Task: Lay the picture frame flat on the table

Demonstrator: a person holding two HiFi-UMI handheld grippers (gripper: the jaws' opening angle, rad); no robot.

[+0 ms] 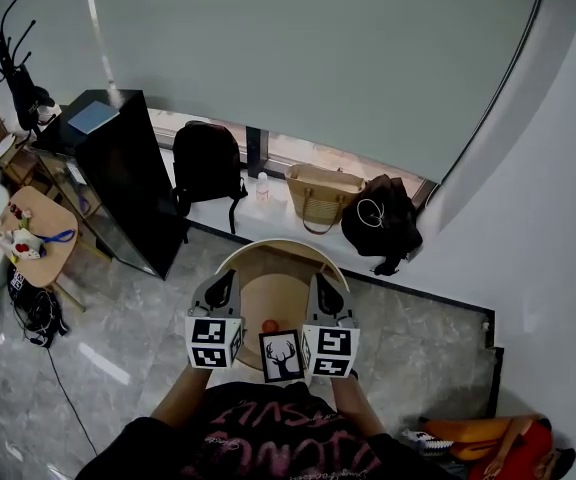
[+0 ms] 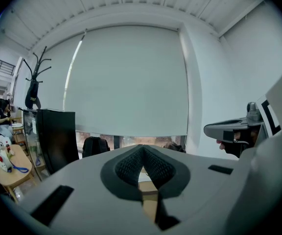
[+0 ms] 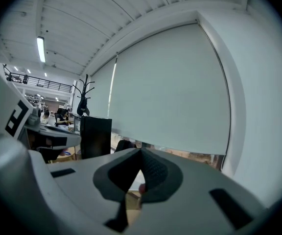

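- Left claw (image 1: 219, 290) hangs over the round table (image 1: 273, 251) at its 8 o'clock edge. In the left gripper view its jaws meet at the tips with nothing between them.
- Right claw (image 1: 326, 292) hangs at the table's 4 o'clock edge, and its jaws are likewise closed and empty.
- Picture frame (image 1: 281, 355) sits at the table's 6 o'clock edge, between the two marker cubes and nearest the person. Its deer print faces the head camera.
- Its long axis runs 12 to 6 o'clock, with the antlers toward 12. I cannot tell whether it is propped up or lying flat.
- A small orange thing (image 1: 270, 325) lies on the table just at 12 o'clock of the frame.
- A woven basket bag (image 1: 323, 194) stands on the window ledge beyond the table; what is inside it cannot be seen.
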